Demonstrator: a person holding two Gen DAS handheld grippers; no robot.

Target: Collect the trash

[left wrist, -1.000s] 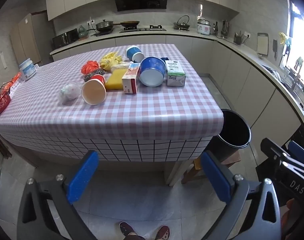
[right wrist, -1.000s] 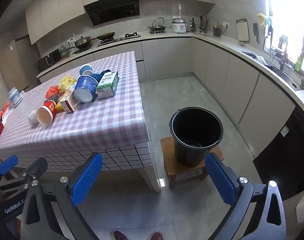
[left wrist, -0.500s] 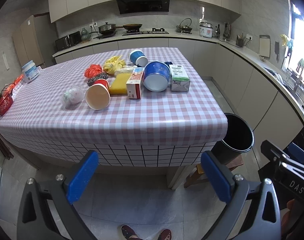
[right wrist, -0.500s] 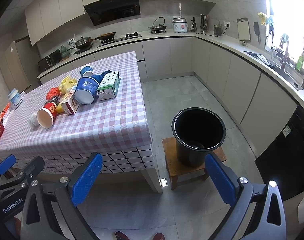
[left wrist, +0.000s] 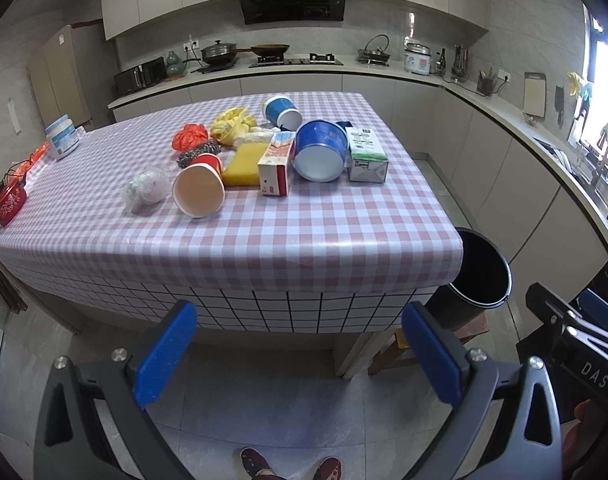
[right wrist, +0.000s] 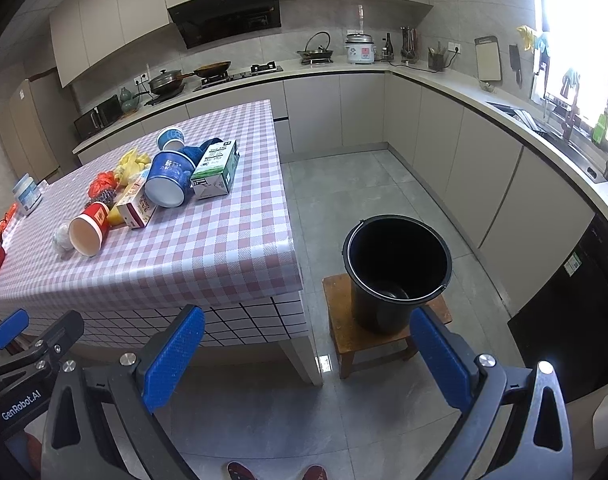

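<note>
Trash lies in a cluster on the checked table (left wrist: 264, 240): a red paper cup (left wrist: 198, 190) on its side, a crumpled plastic wad (left wrist: 146, 192), a yellow sponge (left wrist: 246, 164), a red-and-white carton (left wrist: 277, 164), a large blue cup (left wrist: 319, 150), a green-and-white carton (left wrist: 365, 154), a small blue cup (left wrist: 280, 111). A black bucket (right wrist: 395, 268) stands on a wooden stool (right wrist: 343, 332) right of the table. My left gripper (left wrist: 300, 352) is open, low before the table's near edge. My right gripper (right wrist: 307, 356) is open and holds nothing, near the bucket.
A yellow bag (left wrist: 234, 124), an orange bag (left wrist: 190, 136) and a steel scourer (left wrist: 198, 152) lie behind the cups. A white jar (left wrist: 62, 142) and red items (left wrist: 10, 200) sit at the table's left. Kitchen counters (right wrist: 503, 120) line the back and right. The person's shoes (left wrist: 292, 466) show below.
Both grippers have risen and moved slightly toward the table, so the tabletop looks larger. Both stay open. Nothing on the table has moved.
</note>
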